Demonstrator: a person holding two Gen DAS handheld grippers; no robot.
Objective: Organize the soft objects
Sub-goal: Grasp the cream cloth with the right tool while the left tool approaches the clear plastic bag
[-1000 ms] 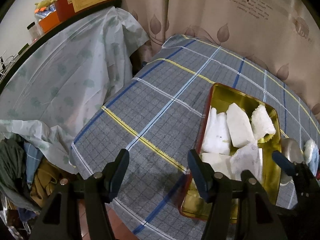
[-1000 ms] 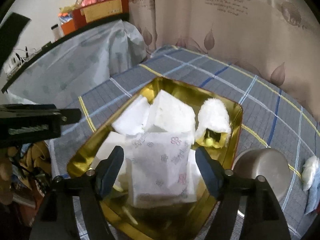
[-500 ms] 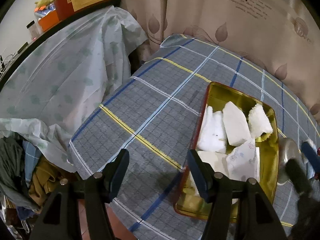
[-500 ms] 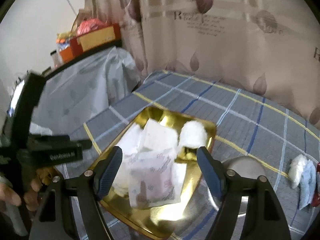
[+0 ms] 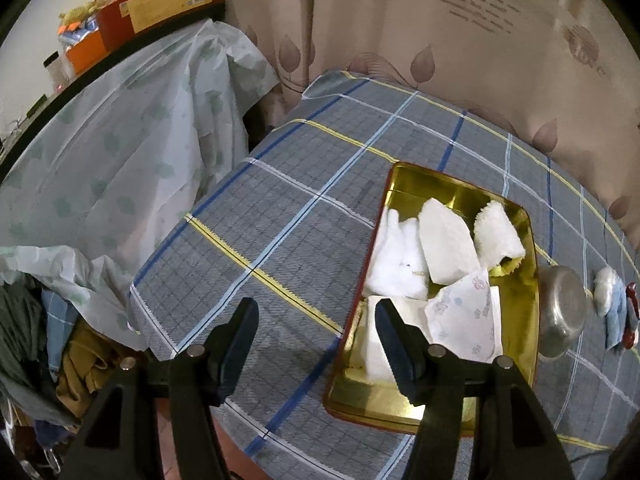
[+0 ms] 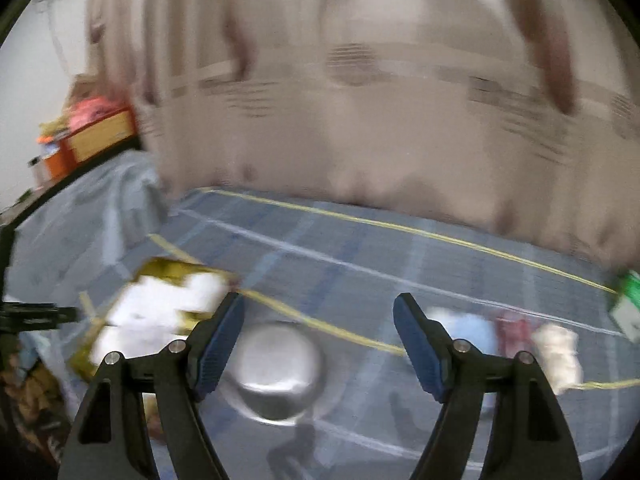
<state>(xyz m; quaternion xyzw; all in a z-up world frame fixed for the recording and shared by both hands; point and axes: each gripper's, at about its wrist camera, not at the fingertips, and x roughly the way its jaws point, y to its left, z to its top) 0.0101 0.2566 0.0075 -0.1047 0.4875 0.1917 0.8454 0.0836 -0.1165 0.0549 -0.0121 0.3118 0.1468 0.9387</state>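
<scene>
Left claw [image 5: 314, 330]: wide, empty, low centre of frame.
Right claw [image 6: 318, 326]: wide, empty, picture blurred.
Soft white pieces [image 5: 436, 264]: heaped in gold tray [image 5: 516, 392], right of frame.
Steel bowl [image 5: 562, 312]: beside tray on checked counter [image 5: 280, 208].

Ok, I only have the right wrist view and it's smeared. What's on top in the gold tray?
Observer: A printed white tissue pack lies atop white folded cloths in the gold metal tray.
Operator: Is the left gripper holding anything?
Observer: No, the left gripper is open and empty, over the checked tablecloth beside the tray.
Operator: The fluffy roll?
Observer: The white fluffy rolled cloth sits in the tray's far right corner.
</scene>
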